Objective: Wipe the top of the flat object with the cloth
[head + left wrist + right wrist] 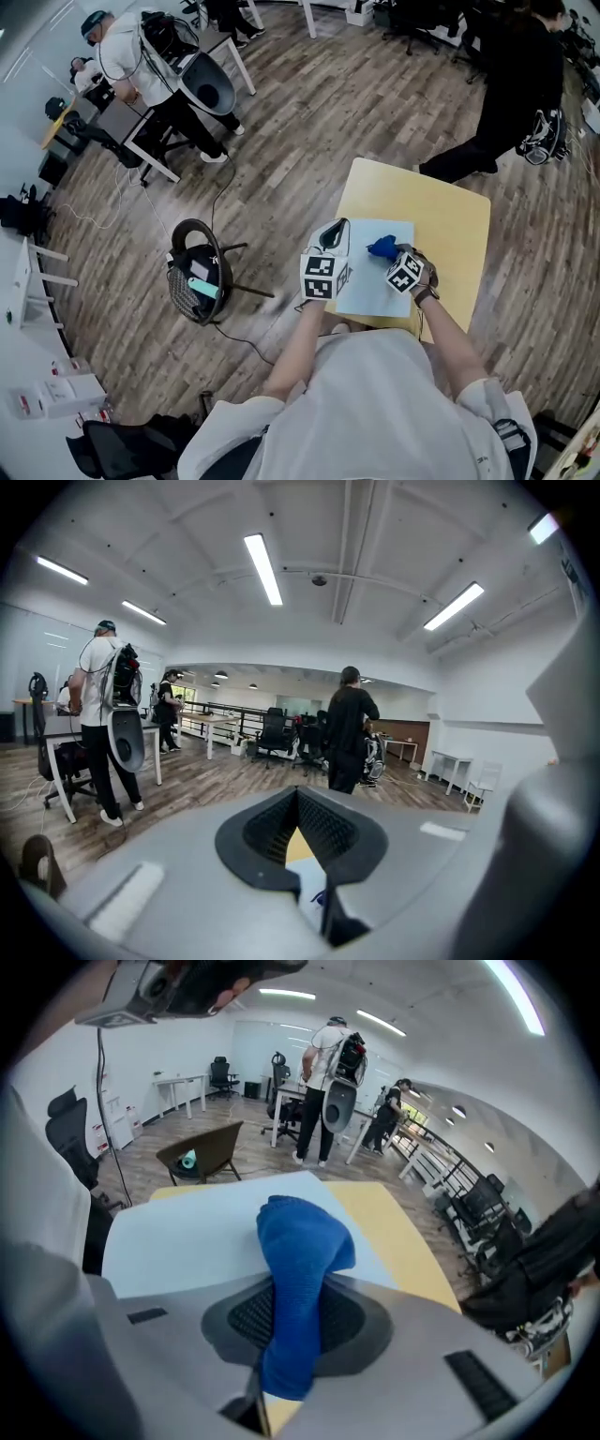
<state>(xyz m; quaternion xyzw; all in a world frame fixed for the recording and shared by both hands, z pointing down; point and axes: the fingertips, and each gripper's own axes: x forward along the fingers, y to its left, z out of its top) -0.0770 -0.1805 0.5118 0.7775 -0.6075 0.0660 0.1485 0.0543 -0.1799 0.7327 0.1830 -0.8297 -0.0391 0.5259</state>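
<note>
A pale blue flat sheet lies on the yellow table. On its far part rests a blue cloth, and my right gripper is shut on it. In the right gripper view the cloth bulges up out of the jaws over the sheet. My left gripper hovers at the sheet's far left corner with its jaws together and nothing in them. In the left gripper view only a sliver of table and sheet shows through them.
A dark mesh chair stands on the wood floor left of the table. One person stands at a white desk at the far left, another in black beyond the table's far right corner. The table's left edge runs just under my left gripper.
</note>
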